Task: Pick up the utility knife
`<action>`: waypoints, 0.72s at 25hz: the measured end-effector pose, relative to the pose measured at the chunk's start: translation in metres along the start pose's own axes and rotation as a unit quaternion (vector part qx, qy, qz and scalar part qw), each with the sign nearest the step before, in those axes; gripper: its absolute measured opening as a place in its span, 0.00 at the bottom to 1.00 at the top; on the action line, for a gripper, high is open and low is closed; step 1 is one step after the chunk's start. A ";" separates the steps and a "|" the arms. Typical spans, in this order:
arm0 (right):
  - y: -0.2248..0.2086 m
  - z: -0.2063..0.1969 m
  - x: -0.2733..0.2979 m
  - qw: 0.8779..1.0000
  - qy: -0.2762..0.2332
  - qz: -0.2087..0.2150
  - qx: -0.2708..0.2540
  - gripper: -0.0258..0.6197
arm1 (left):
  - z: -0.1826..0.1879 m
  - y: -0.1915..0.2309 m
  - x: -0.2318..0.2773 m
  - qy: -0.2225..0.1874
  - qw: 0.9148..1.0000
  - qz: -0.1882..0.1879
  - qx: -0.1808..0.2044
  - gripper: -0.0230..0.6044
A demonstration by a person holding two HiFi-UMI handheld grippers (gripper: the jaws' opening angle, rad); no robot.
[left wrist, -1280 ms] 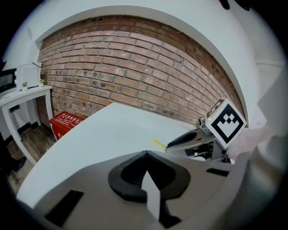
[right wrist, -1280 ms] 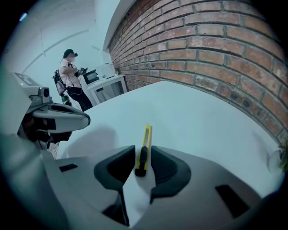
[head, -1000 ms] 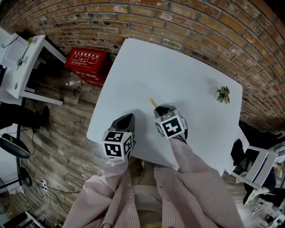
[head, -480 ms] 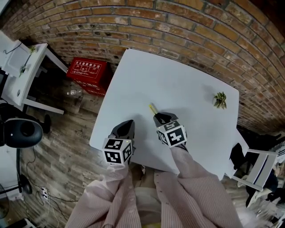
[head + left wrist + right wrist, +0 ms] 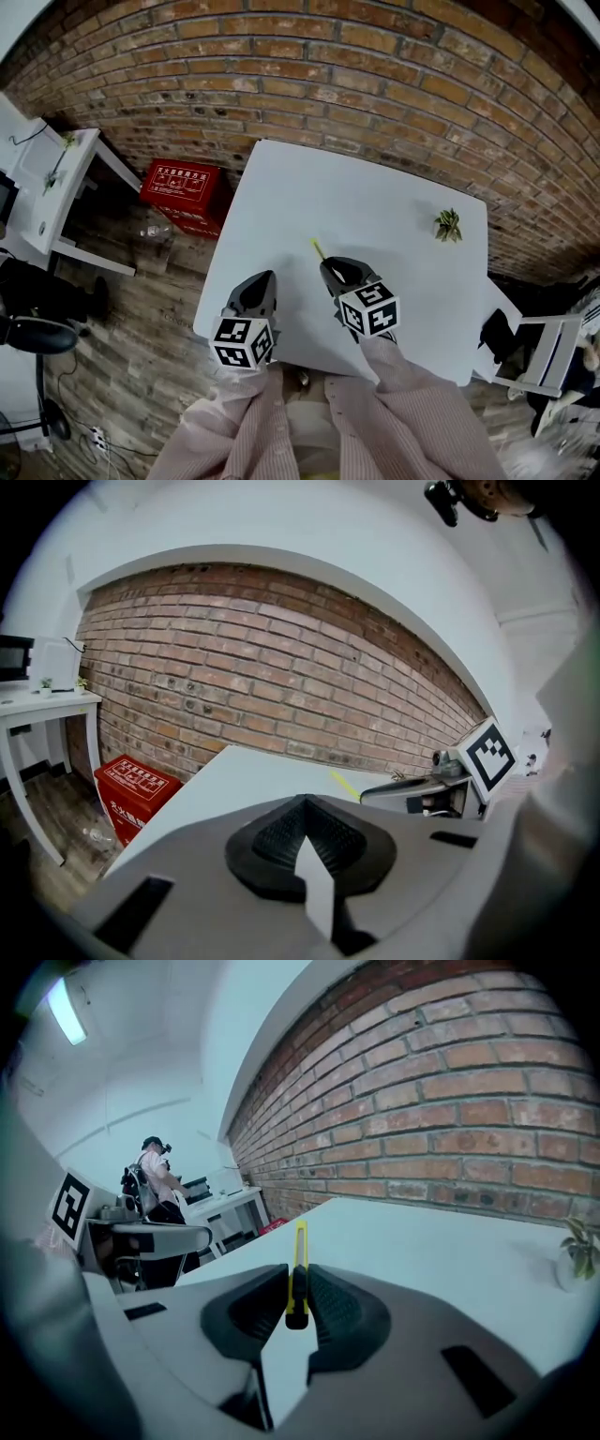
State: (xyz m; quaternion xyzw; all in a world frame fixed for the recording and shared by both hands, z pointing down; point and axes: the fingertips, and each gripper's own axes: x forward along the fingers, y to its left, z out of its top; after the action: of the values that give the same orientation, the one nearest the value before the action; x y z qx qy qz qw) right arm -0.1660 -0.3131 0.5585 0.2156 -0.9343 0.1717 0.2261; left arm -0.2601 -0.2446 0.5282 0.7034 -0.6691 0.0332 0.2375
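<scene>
The yellow utility knife point(image 5: 299, 1269) is clamped between the black pads of my right gripper point(image 5: 298, 1309), its slim body sticking out ahead of the jaws and off the table. In the head view the knife point(image 5: 319, 249) pokes up-left from the right gripper point(image 5: 336, 272) above the white table point(image 5: 375, 206). My left gripper point(image 5: 258, 286) hovers beside it near the table's front edge, its jaws point(image 5: 305, 841) pressed together with nothing between them. From the left gripper view the knife point(image 5: 343, 785) shows ahead of the right gripper's body.
A small potted plant point(image 5: 447, 225) stands at the table's far right. A red box point(image 5: 180, 183) lies on the wooden floor left of the table, by the brick wall. White desks stand at the left; a person sits far off in the right gripper view.
Both grippers have risen off the table, the right one carrying the knife with it. The head view has shifted, so the table looks smaller and farther.
</scene>
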 end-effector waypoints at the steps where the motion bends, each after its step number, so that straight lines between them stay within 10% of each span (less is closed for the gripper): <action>1: 0.001 0.004 -0.003 1.000 -0.010 0.000 0.004 0.14 | 0.003 -0.001 -0.001 -0.004 1.000 -0.001 0.002 0.02; 18: -0.001 0.067 -0.057 0.985 -0.170 -0.004 0.034 0.14 | 0.060 -0.001 -0.023 -0.070 0.997 0.010 0.039 0.02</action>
State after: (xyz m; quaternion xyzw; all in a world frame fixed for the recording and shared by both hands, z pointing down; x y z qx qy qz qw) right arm -0.1427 -0.3236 0.4738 0.2532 -0.9518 0.1630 0.0578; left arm -0.2777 -0.2458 0.4661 0.7058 -0.6895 0.0128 0.1622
